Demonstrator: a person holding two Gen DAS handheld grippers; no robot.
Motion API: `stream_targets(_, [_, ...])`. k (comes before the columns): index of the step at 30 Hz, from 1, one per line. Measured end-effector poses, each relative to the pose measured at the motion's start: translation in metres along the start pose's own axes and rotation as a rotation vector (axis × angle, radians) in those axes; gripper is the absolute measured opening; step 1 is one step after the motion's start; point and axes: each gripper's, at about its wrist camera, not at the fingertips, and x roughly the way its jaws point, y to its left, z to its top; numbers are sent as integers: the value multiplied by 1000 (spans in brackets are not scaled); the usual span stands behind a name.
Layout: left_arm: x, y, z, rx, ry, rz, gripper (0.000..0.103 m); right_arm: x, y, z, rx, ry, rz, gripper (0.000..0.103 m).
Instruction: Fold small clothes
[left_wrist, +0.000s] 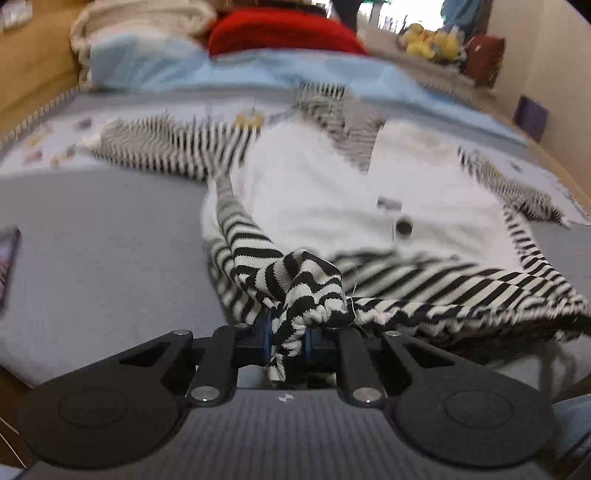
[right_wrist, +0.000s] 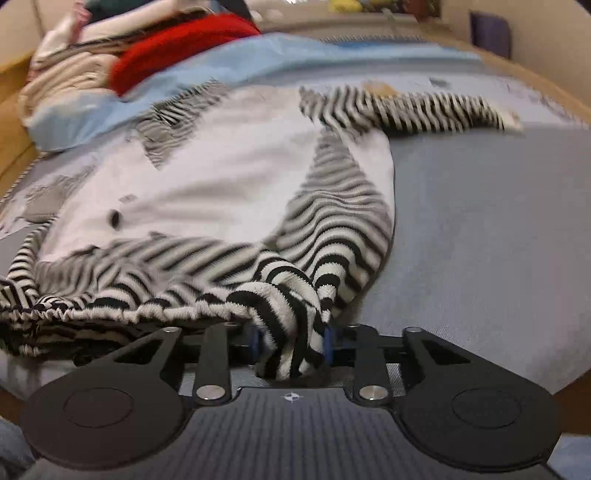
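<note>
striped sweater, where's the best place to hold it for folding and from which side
Grip the striped sweater at the two corners of its ribbed hem, coming from the near edge, as the left gripper and right gripper do now. The hem lies nearest and bunches thin enough to pinch.

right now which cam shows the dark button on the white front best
The left wrist view: the button faces the camera, round and fairly sharp. In the right wrist view the same button is a thin, blurred, oblique sliver.

A bed covered in a pale grey-blue blanket (left_wrist: 103, 236) carries a white knitted sweater with black-and-white striped sleeves (left_wrist: 317, 192), spread flat. Beyond it lie a light blue sheet (left_wrist: 166, 66) and a red knit garment (left_wrist: 280, 33).
</note>
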Motion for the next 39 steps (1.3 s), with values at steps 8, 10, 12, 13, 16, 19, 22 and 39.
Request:
stream_targets(8, [4,8,-32,-5,167,-49,22,-47,9,2,-167,-18,45,26])
stream_targets(10, [3,4,-42,0,173,-47,22,-37,3,-12,-147,48,12,26])
stream_targets(12, [-2,3,-51,23,163,-49,24,-45,1,-24,-149,36,12,26])
stream_targets(13, [-2,5,-54,11,173,-59,28,-51,0,-28,-160,21,15,26])
stream_targets(16, [1,14,-58,-35,189,-83,41,-50,-7,-37,-151,44,16,26])
stream_targets(19, [-12,25,-50,-77,144,-80,88,-41,-10,-36,-149,89,6,42])
stream_targets(22, [-46,32,-43,-61,24,-83,103,-65,0,-34,-239,70,12,69])
stream_targets(39, [38,-4,-2,180,73,86,103,18,46,31,-402,56,33,40])
